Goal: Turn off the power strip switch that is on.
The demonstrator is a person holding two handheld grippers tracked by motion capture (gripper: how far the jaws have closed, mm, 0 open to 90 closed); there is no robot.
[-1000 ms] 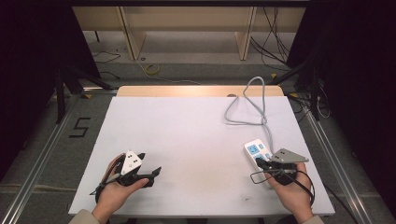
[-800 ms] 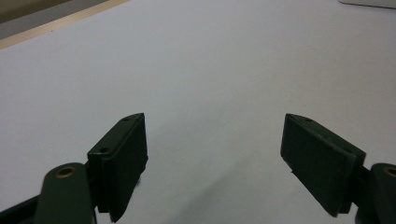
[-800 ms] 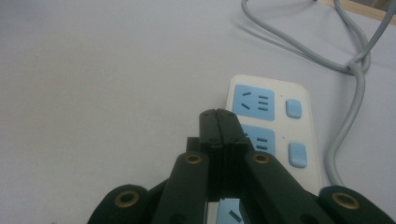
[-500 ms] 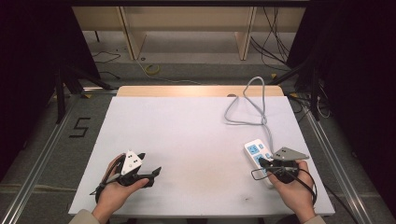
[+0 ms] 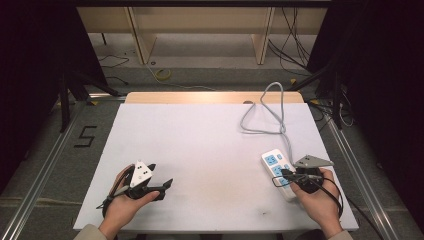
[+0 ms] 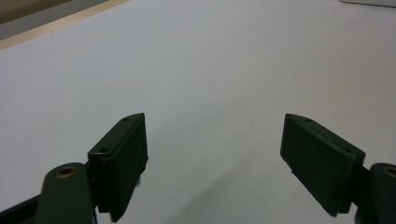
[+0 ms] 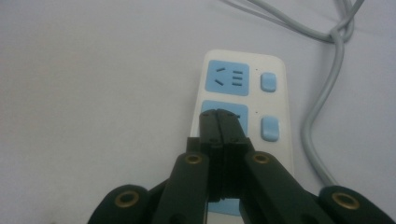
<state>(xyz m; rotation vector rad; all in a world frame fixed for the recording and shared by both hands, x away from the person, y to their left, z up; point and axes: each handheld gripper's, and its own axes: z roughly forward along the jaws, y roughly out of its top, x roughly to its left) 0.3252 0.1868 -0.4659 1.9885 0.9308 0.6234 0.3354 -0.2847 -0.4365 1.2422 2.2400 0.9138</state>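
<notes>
Broad white table top (image 5: 210, 150), rectangular, bare over most of its face, a strip of pale wood along the far edge. No containers anywhere on it.

At the right side, a white plastic power strip (image 5: 278, 173) with light-blue socket faces and small blue rocker switches, lying flat, long axis running from the near right corner up and away toward the middle of the far edge. Grey cable (image 5: 270, 112) leaving its far end, looping loosely across the far right of the table, then off the back.

Right gripper (image 5: 294, 176), black, held in the right hand (image 5: 320, 202), directly over the near half of the strip and pointing along that long axis. In the right gripper view, jaws pressed flat together with nothing between them, tips poised at the second blue socket face (image 7: 223, 112); touching or just above, cannot tell. First socket and both switches (image 7: 270, 128) just beyond and to the side of the tips. Clearly the nearer hand to the strip; any press or nudge likely falls to it.

Left gripper (image 5: 160, 186), black, in the left hand (image 5: 125, 205), near the front left, well apart from the strip, aimed across the table toward it. Jaws spread wide, empty, bare white surface between them.
</notes>
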